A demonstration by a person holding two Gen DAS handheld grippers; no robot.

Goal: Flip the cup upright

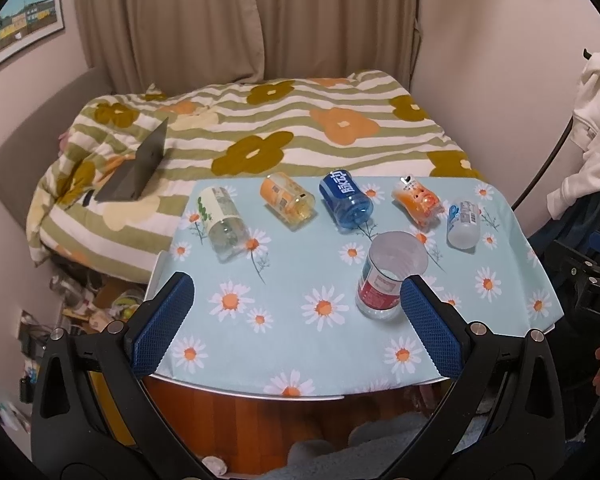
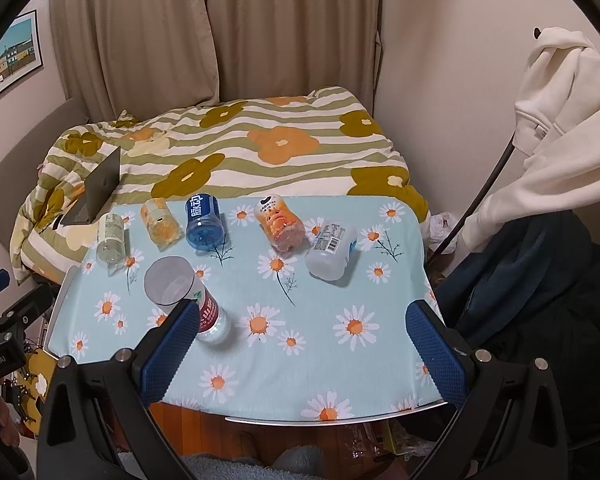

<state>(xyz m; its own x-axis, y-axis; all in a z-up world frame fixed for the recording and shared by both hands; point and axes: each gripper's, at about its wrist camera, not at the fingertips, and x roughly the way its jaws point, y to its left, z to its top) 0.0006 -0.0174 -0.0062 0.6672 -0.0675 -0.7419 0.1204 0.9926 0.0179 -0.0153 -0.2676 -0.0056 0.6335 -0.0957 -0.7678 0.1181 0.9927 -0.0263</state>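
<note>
A clear cup with a red label stands upright on the daisy tablecloth, near the front; it also shows in the right wrist view. Five cups lie on their sides in a row behind it: green-label, orange, blue, orange cartoon and white-label. My left gripper is open and empty, its right finger just in front of the red cup. My right gripper is open and empty, its left finger in front of that cup.
The small table stands against a bed with a flowered quilt. A laptop sits open on the bed. A white hoodie hangs at the right. Clutter lies on the floor at the left.
</note>
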